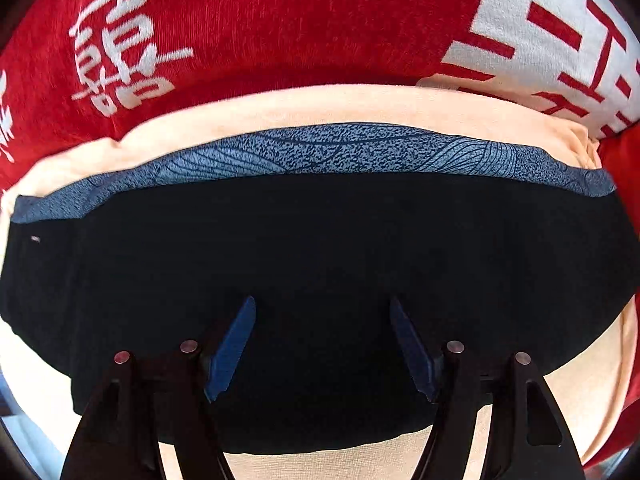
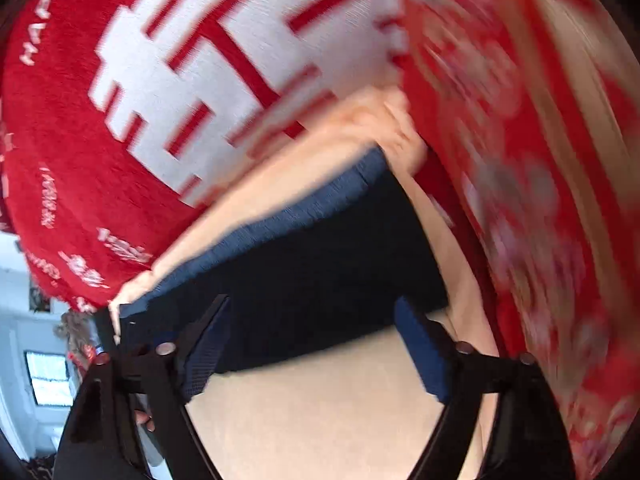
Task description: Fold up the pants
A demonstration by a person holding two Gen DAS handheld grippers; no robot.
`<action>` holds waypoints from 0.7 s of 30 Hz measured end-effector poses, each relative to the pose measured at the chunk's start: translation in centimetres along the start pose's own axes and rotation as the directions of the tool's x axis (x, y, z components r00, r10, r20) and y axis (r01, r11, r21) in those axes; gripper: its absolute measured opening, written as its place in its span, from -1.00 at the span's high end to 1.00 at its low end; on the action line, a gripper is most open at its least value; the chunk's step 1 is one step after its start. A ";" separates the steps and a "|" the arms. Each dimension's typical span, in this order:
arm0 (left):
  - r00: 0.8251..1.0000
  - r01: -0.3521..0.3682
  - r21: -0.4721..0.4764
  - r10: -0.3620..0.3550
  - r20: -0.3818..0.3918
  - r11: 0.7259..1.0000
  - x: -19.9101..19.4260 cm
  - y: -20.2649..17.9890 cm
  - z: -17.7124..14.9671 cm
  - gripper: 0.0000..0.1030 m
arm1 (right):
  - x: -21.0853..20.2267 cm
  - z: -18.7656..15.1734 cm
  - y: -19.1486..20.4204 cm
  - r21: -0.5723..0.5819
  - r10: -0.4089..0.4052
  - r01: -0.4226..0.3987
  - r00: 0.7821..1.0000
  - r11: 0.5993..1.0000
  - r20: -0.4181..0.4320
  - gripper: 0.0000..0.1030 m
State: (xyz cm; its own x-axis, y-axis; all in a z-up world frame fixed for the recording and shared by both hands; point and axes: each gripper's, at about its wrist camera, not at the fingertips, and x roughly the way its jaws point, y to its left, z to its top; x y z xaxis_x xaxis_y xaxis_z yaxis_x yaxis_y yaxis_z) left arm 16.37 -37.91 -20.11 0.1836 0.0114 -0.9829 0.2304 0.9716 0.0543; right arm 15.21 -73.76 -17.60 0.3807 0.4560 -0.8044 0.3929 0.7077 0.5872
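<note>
Dark pants (image 1: 320, 280) lie folded on peach cloth (image 1: 320, 108) – left gripper (image 1: 322, 344) & right gripper (image 2: 316, 344) both w/ fingers spread, holding nothing

The pants (image 1: 320, 264) lie on a cloth (image 1: 280, 112), itself spread over a blanket (image 1: 280, 20) behind.

Both wrist cameras are looking down, close over the dark pants (image 1: 320, 248) on the peach cloth (image 1: 320, 104). The right view is tilting, blurring; both are sharing the pants' patterned blue band (image 2: 280, 228).
</note>
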 end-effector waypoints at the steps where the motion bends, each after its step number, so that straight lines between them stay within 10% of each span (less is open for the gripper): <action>1: 1.000 -0.001 -0.005 0.001 -0.003 1.000 0.1 0.1 0.1 -0.39 | 0.6 -0.6 -1.0 0.039 -0.027 0.028 1.000 0.999 -0.016 -0.09; 4: 1.000 0.013 -0.017 -0.014 -0.010 1.000 0.4 0.2 0.6 -0.40 | 2.5 -0.9 -3.1 0.127 -0.061 0.062 0.998 0.990 -0.015 0.08; 7: 1.000 0.009 0.000 -0.009 -0.002 1.000 0.5 0.4 0.6 -0.44 | 3.6 0.3 -2.4 0.097 -0.050 0.049 0.999 0.994 0.006 0.84; 11: 1.000 0.022 -0.009 -0.023 -0.018 1.000 0.4 0.8 0.9 -0.44 | 2.7 0.7 -0.9 0.013 -0.104 0.104 0.994 0.995 0.029 0.82; 15: 0.999 0.002 0.000 -0.002 -0.038 1.000 0.3 0.6 1.0 -0.44 | 3.9 -0.2 -2.0 -0.017 -0.217 0.216 0.974 0.976 -0.059 0.37; 21: 0.998 0.003 0.035 -0.005 0.065 0.999 -1.8 0.8 4.7 -0.44 | -0.2 -0.5 3.2 -0.228 -0.220 0.234 0.972 0.945 0.089 0.26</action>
State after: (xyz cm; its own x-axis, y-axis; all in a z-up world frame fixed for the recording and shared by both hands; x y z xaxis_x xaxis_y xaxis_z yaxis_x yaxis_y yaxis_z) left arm 20.69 -38.26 -17.50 0.2439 -0.0090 -0.9698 0.2640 0.9628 0.0574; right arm 16.03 -71.31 -15.61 0.3580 0.2398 -0.9024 0.2700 0.8986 0.3459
